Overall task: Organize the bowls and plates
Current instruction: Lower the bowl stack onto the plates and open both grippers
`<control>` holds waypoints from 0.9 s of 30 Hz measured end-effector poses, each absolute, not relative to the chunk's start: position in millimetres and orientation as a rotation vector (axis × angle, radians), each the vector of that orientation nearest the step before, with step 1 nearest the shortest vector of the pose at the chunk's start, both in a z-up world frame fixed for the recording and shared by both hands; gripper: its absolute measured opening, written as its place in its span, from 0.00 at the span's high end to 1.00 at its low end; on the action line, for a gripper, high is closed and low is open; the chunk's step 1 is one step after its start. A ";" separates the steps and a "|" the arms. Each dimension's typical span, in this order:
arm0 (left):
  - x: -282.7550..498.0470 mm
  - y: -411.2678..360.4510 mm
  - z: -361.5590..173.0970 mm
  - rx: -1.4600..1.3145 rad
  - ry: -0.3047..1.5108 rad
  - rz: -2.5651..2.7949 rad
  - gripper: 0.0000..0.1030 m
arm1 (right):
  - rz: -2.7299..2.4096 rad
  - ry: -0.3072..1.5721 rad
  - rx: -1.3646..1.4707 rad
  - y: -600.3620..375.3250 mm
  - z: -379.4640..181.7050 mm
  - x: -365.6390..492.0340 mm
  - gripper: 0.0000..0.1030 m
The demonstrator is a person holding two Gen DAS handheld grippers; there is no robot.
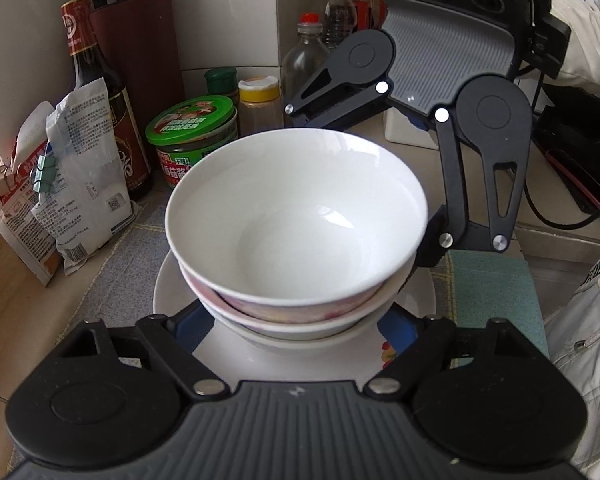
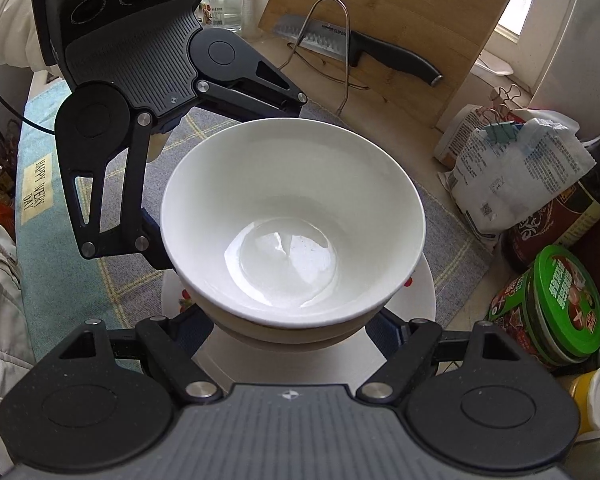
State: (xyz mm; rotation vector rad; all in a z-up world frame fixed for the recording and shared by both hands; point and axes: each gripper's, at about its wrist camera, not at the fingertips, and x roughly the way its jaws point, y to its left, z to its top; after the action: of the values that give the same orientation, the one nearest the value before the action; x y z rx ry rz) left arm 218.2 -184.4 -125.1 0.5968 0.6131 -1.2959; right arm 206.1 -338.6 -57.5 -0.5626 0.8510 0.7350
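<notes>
A stack of three white bowls point(image 1: 296, 220) stands on a white plate point(image 1: 172, 288) with a fruit print, on a grey checked mat. It also shows in the right wrist view point(image 2: 292, 216), on the plate point(image 2: 424, 292). My left gripper point(image 1: 296, 320) has its fingers spread wide on either side of the lowest bowl. My right gripper point(image 2: 292, 328) does the same from the opposite side. Both sets of fingertips are hidden under the bowls, so contact cannot be judged. Each gripper appears in the other's view behind the stack.
Behind the bowls stand a green-lidded jar point(image 1: 192, 136), a dark sauce bottle point(image 1: 104, 92), spice jars point(image 1: 258, 104) and clipped bags point(image 1: 72, 184). A cutting board point(image 2: 392, 28) with a knife point(image 2: 364, 46) leans at the back. A teal mat point(image 2: 40, 184) lies beside.
</notes>
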 end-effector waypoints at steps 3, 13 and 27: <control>220.5 -187.0 -126.0 0.598 0.622 -1.291 0.15 | 0.738 0.853 -0.551 -341.7 -60.6 209.4 0.17; 225.1 -188.2 -127.7 0.593 0.643 -1.285 0.15 | 0.748 0.849 -0.550 -343.3 -65.7 215.1 0.17; 217.1 -178.1 -121.5 0.561 0.596 -1.206 0.07 | 0.725 0.813 -0.536 -342.7 -56.9 209.4 0.00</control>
State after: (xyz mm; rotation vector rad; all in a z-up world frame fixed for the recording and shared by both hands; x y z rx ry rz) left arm 217.1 -178.1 -121.5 0.5608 0.5961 -1.2064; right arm 209.4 -342.7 -56.9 -0.5358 0.8126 0.7252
